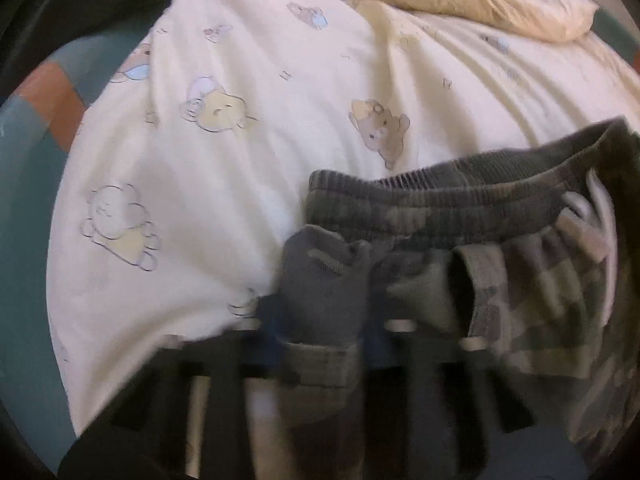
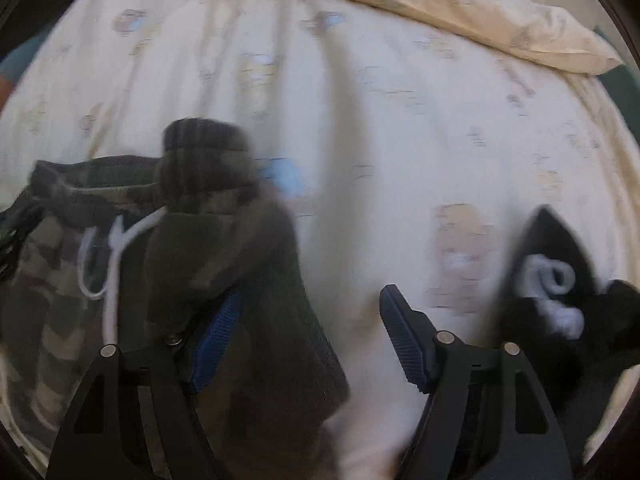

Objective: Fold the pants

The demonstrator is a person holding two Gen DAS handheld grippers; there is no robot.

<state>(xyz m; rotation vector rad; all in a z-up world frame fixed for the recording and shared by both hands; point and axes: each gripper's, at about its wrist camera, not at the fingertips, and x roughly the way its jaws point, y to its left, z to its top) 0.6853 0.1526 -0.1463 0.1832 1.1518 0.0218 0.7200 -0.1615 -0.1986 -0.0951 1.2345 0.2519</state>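
Left tongs (image 1: 352,280) clamped on camouflage pants (image 1: 520,248); right tongs (image 2: 312,320) apart.
Pants lie on the bear-print bedsheet (image 1: 240,60), a fold draped over one right finger (image 2: 218,336); black garment (image 2: 560,280) right of the pants.

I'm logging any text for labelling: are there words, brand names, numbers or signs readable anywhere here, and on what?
None can be read.
Cream cartoon-bear bedsheet: pictures only, no lettering.
Camouflage drawstring pants: no legible label.
Black garment with a white curly print: too blurred to tell if it is lettering.
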